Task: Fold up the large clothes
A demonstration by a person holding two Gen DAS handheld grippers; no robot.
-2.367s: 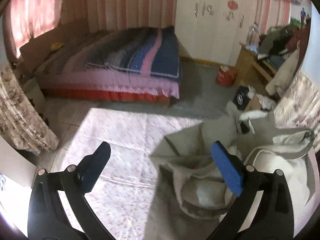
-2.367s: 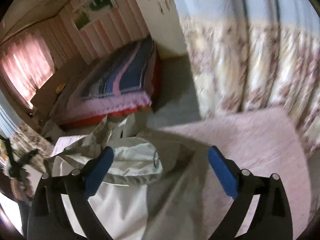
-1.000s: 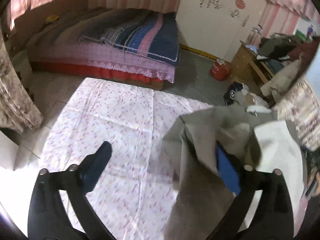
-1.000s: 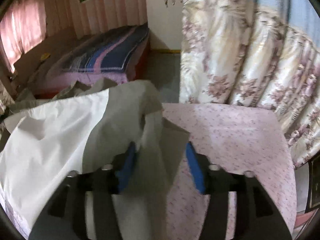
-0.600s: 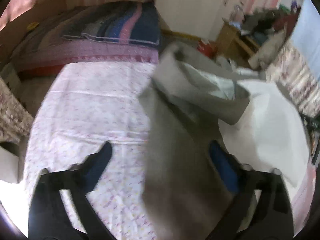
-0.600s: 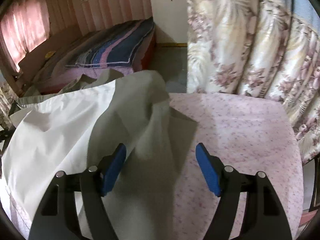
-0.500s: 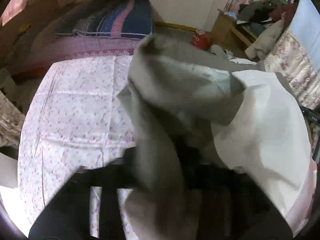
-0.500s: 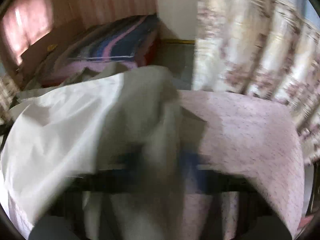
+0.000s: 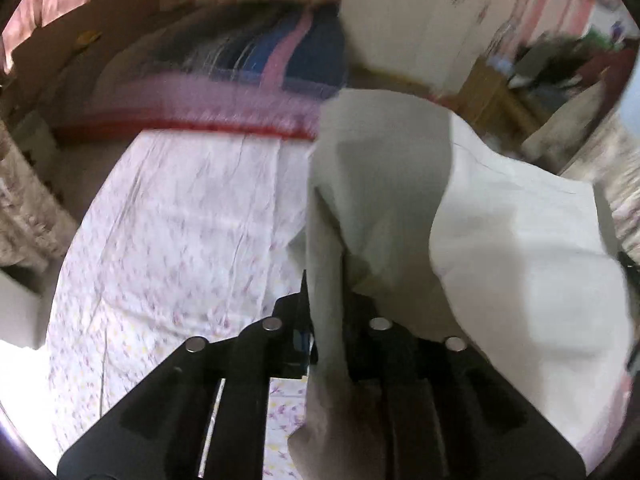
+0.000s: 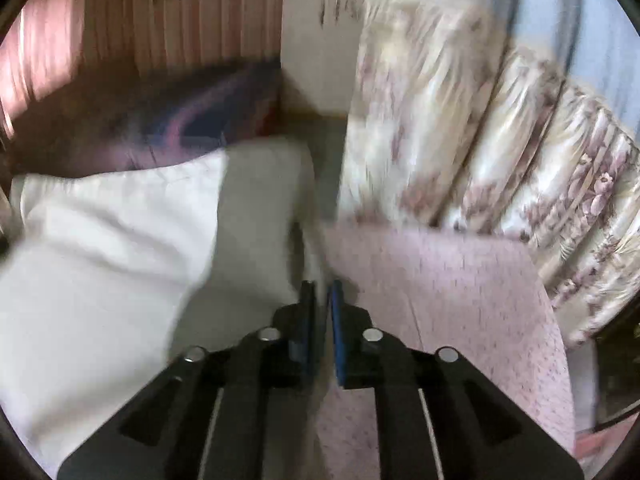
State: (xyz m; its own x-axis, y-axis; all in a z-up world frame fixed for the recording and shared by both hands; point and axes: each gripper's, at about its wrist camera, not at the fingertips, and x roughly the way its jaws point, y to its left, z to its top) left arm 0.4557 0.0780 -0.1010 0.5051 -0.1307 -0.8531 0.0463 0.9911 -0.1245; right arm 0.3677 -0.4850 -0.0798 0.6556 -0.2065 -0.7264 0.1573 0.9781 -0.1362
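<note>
My left gripper (image 9: pixel 325 334) is clamped on a gray fold of the pale garment (image 9: pixel 500 248). My right gripper (image 10: pixel 322 332) pinches its other edge, the garment (image 10: pixel 100 240) stretched between them above the floral sheet (image 9: pixel 168 240).

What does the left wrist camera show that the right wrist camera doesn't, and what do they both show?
Only the left wrist view shows the wooden cabinet piled with clothes and the left gripper shut on the garment. Only the right wrist view shows the floral curtain and the right gripper clamped on the garment's edge. Both show the grey-and-white garment, the floral sheet under it and the striped bed behind.
</note>
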